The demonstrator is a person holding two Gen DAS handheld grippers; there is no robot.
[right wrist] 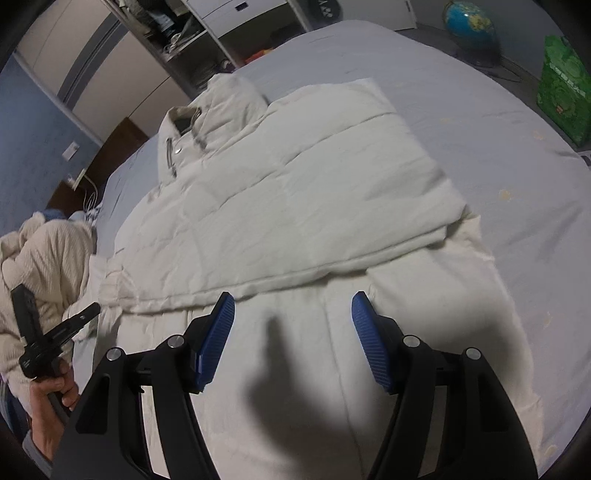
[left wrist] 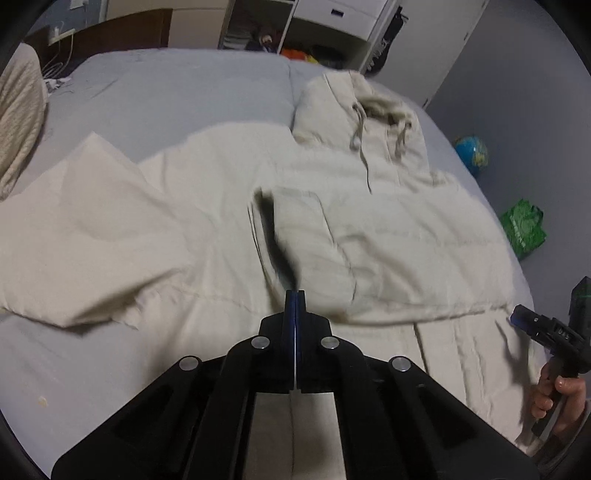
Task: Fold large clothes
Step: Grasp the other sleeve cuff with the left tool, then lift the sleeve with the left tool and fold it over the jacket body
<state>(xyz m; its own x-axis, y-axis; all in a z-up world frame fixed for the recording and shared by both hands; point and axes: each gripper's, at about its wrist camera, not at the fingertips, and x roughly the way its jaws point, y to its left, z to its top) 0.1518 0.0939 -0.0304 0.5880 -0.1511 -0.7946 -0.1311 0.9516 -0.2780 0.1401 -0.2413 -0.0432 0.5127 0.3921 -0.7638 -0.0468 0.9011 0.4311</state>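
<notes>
A large cream puffer jacket (left wrist: 369,229) with a hood (left wrist: 373,103) lies spread on the bed; it also shows in the right wrist view (right wrist: 295,206), with one side folded over its body. My left gripper (left wrist: 295,299) is shut, its jaws pressed together, and it hangs above the jacket's middle; whether any cloth is pinched between them does not show. My right gripper (right wrist: 291,306) is open and empty just above the jacket's lower part. The right gripper also shows at the right edge of the left wrist view (left wrist: 517,317).
The bed has a pale blue sheet (left wrist: 177,92). A cream knit blanket (right wrist: 44,251) lies at one side. A globe (left wrist: 472,153) and a green bag (left wrist: 522,229) stand on the floor beside the bed. A wardrobe (left wrist: 295,26) stands beyond it.
</notes>
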